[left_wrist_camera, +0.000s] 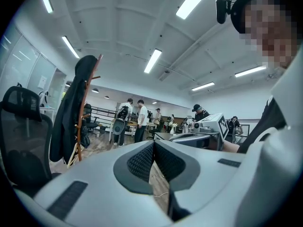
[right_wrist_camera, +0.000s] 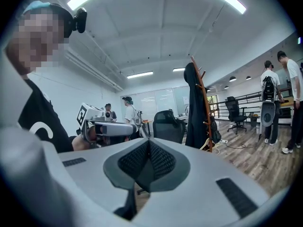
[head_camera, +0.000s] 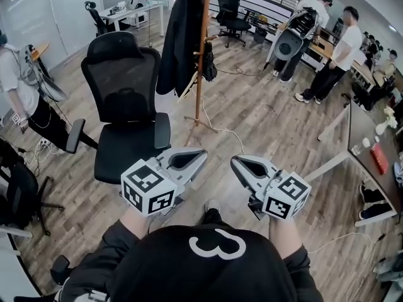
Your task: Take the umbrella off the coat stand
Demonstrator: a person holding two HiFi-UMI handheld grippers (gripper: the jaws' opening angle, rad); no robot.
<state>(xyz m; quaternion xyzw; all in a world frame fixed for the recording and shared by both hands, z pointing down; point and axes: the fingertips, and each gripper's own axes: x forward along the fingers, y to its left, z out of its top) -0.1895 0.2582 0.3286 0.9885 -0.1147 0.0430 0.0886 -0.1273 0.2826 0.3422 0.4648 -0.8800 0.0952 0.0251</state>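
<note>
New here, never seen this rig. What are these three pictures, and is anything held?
No robot: a person holds a two-jaw gripper in each hand. The head view looks down from their head at the left gripper and right gripper. The other two views come from a camera riding on each gripper, looking along its jaws. Both are shut, holding nothing. Ahead stands a coat stand with a dark coat and a small dark bundle, probably the umbrella, beside an office chair.

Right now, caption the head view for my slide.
Left tool and right tool, shut, face the coat stand beside an office chair.
</note>
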